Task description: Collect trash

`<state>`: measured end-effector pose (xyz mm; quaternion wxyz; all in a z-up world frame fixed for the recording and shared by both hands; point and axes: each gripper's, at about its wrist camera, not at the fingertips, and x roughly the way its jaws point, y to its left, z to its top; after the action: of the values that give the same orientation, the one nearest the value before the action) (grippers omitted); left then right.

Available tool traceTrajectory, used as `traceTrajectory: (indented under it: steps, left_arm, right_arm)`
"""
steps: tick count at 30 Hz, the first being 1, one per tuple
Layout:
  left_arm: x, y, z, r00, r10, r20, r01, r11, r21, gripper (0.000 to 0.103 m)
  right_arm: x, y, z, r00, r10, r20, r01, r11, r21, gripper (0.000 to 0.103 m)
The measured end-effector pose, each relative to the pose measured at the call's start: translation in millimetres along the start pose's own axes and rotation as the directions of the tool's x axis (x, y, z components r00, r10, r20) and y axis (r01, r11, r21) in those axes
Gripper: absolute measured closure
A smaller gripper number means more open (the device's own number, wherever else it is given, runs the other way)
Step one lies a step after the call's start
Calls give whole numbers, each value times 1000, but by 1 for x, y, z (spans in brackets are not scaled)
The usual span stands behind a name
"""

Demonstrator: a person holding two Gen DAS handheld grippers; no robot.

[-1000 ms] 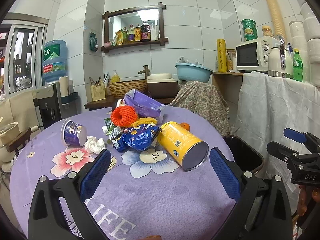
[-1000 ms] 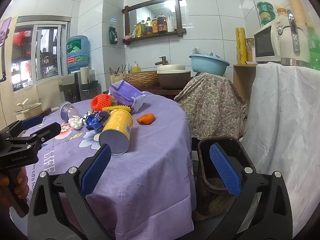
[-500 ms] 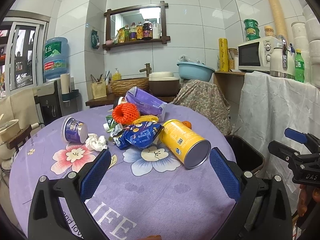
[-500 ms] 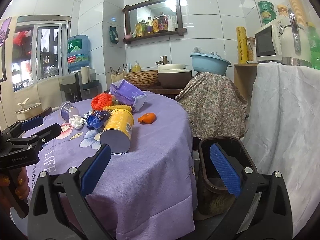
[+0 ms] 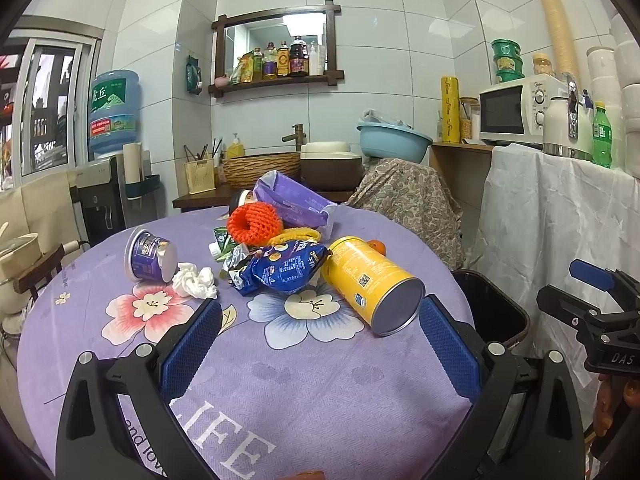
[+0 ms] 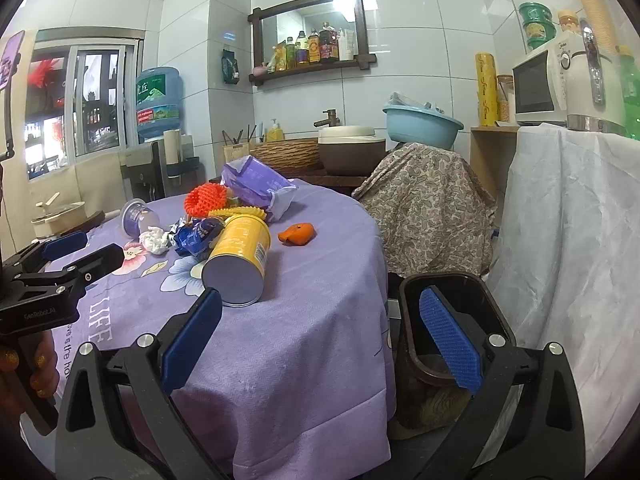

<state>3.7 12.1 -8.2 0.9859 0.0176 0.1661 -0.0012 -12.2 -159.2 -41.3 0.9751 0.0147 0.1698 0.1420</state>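
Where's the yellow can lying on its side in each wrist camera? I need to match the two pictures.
Left wrist: the yellow can lies right of centre, its open end facing the camera, beside the blue snack bag.
Right wrist: the yellow can lies left of centre, near the table edge.
Shared landmark: the dark trash bin beside the table, to the can's right in both.

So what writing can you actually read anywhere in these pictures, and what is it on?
"LIFE": purple flowered tablecloth.
"DAS": black right gripper body.
"GenRobot.AI": black left gripper body.
Blue snack bag, yellow cylindrical can, purple yogurt cup, blue water jug, shelf bottles: print too small or blurred.
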Motion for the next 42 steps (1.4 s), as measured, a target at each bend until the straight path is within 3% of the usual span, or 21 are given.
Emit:
traceTrajectory:
  steps: [42]
  left_arm:
    - [3, -2, -4, 1000, -13, -24, 13, 1000, -2, 5]
  right_arm:
    - [7, 4, -4, 1000, 7, -15, -7, 1000, -2, 5]
